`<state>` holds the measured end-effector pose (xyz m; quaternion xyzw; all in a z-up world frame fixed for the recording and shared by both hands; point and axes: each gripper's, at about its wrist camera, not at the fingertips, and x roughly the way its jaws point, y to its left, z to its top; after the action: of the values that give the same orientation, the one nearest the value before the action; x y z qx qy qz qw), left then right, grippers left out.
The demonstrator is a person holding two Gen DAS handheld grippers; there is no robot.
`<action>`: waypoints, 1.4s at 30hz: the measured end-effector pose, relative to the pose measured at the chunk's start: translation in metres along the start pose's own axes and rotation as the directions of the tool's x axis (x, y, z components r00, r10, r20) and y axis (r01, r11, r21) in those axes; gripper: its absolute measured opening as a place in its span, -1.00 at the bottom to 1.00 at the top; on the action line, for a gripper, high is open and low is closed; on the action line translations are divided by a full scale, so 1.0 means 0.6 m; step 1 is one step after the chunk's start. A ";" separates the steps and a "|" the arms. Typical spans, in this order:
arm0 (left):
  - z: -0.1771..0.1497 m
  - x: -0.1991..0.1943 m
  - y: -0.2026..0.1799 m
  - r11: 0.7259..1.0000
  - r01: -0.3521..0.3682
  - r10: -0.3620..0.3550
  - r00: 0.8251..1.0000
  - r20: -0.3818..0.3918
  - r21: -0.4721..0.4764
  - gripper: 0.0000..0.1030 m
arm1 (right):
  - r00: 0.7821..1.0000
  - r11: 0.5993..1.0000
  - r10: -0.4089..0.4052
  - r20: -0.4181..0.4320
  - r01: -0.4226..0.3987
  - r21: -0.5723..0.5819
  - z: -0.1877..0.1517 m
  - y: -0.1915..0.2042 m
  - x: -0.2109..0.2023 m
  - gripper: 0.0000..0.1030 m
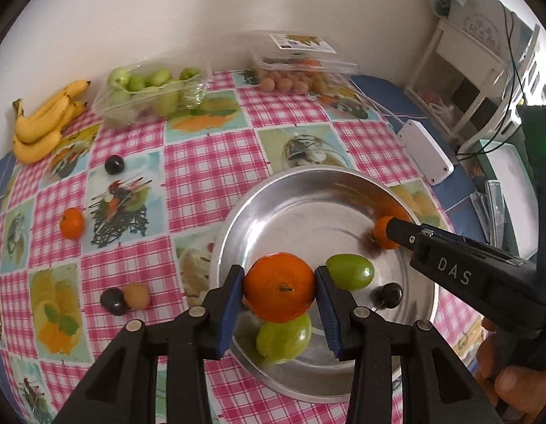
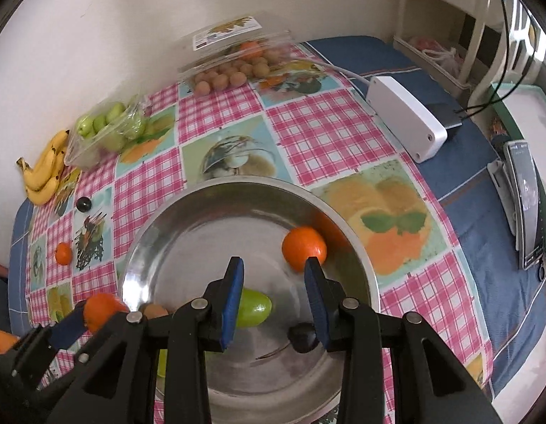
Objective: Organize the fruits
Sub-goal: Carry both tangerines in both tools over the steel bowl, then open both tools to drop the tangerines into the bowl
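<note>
The left gripper (image 1: pixel 280 291) is pinching a mandarin (image 1: pixel 279 286) low-centre, hovering over the steel bowl (image 1: pixel 273 378). I'd be lowering it before releasing. The right gripper (image 2: pixel 273 300) is hanging spread, holding nothing.

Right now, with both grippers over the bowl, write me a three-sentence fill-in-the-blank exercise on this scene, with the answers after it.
1. The left gripper is shut on a ___ above the steel bowl.
2. Inside the bowl lie ___ green fruits.
3. The right gripper has ___ between its pads.

Missing words: mandarin; two; nothing.
</note>
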<state>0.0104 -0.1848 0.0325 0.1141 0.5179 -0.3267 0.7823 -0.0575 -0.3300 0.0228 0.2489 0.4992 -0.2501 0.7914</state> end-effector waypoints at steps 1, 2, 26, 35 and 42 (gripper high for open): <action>0.000 0.003 -0.001 1.000 0.000 0.000 1.000 0.000 0.000 -0.16 | 1.000 1.000 0.002 -0.003 -0.002 0.004 0.000 -0.003 0.001 -0.28; 0.001 0.006 -0.002 1.000 0.000 0.000 1.000 0.000 -0.001 -0.16 | 1.000 1.000 0.003 -0.004 -0.003 0.006 -0.001 -0.004 0.001 -0.28; -0.007 0.080 -0.005 1.000 -0.006 0.006 0.999 -0.042 -0.009 -0.16 | 0.997 1.000 0.003 -0.077 -0.004 -0.008 -0.012 0.016 0.033 -0.28; -0.011 0.087 -0.012 1.000 -0.005 0.005 0.998 -0.058 0.005 -0.15 | 0.997 1.000 0.005 -0.080 -0.006 -0.014 -0.011 0.017 0.034 -0.28; -0.004 0.077 -0.014 1.000 0.008 -0.007 0.999 -0.048 0.008 -0.02 | 0.997 1.000 0.005 -0.079 -0.006 -0.013 -0.013 0.016 0.034 -0.28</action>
<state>0.0147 -0.2082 -0.0078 0.1232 0.5356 -0.3289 0.7680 -0.0487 -0.3210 0.0025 0.2547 0.5309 -0.2347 0.7734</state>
